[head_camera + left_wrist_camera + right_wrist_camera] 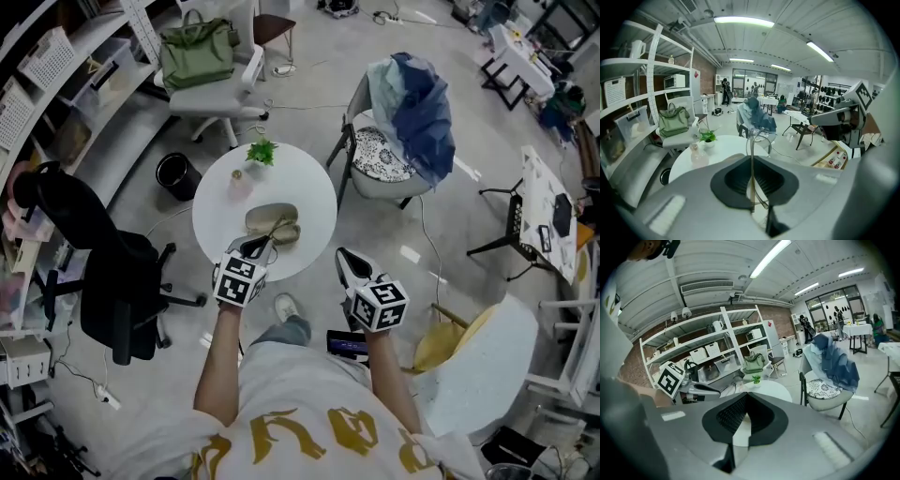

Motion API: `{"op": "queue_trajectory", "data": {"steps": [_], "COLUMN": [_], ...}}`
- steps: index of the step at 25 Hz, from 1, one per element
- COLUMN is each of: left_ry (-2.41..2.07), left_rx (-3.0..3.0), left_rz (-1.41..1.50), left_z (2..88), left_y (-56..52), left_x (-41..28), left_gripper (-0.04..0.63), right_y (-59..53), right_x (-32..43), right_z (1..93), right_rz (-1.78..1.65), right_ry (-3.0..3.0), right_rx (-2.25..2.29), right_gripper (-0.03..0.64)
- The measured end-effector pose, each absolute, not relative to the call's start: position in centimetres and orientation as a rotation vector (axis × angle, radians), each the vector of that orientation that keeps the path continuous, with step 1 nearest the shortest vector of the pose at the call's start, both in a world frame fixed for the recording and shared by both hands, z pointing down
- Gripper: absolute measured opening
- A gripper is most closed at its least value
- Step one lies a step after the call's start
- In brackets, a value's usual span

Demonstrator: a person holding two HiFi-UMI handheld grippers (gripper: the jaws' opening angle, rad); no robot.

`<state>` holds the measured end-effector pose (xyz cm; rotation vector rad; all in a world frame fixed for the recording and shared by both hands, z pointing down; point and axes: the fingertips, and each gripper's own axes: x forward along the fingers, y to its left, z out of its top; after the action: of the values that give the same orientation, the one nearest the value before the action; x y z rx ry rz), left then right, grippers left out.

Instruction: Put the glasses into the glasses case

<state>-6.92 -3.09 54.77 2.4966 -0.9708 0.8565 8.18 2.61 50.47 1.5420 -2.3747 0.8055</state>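
1. Glasses [752,141] are sitting pinched in the left claw [263,247]. In the left gripper view the thin frame is standing upright between the pressed jaws, and a lens loop is poking out past the tips.
2. Straight ahead of that claw, the glasses case [272,223] is lying on the round white desk [314,192], just beyond the tips. Its long axis is running left to right, across the line the claw is pointing along. It seems to be lying open with its hollow facing up, though it is too small to be sure.
3. Off to the right, the right claw [348,262] is hovering past the desk's near edge, with its jaws pressed together on nothing. It is pointing up towards the desk and is well farther from the case than the left claw.
4. Judging from this, the coming move is looking like a short carry forward and down by the left claw. The frame will probably need turning to lie along the case's long axis.
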Motion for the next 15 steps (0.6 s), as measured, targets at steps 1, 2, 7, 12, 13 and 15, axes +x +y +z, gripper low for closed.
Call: {"op": "queue_trajectory", "data": {"steps": [1, 2, 7, 12, 13, 15], "left_ry": [-0.982, -0.994, -1.000, -0.996, -0.998, -1.004], "left_rx": [2.508, 2.520, 2.514, 2.494, 2.491, 2.483], "left_rz": [0.861, 0.865, 0.859, 0.855, 0.854, 0.852], "left_z": [54.7, 54.7, 54.5, 54.8, 54.9, 55.1], "left_y": [-4.0, -4.9, -6.9, -7.8, -8.0, -8.6], "left_x": [-7.0, -7.2, -7.7, -7.8, -7.8, -7.8], "left_gripper": [0.015, 0.015, 0.015, 0.015, 0.015, 0.015], "right_y": [1.8, 1.0, -1.8, -3.9, -4.3, -5.0], "right_x": [8.0, 7.9, 8.0, 8.4, 8.5, 8.3], "right_z": [50.7, 50.9, 50.7, 50.4, 50.5, 51.3], "right_rz": [0.786, 0.765, 0.757, 0.789, 0.793, 0.811], "right_ry": [-2.367, -2.357, -2.360, -2.377, -2.378, -2.378], "right_rx": [1.532, 1.522, 1.519, 1.528, 1.523, 1.503], "right_gripper": [0.028, 0.028, 0.028, 0.028, 0.028, 0.028]}}
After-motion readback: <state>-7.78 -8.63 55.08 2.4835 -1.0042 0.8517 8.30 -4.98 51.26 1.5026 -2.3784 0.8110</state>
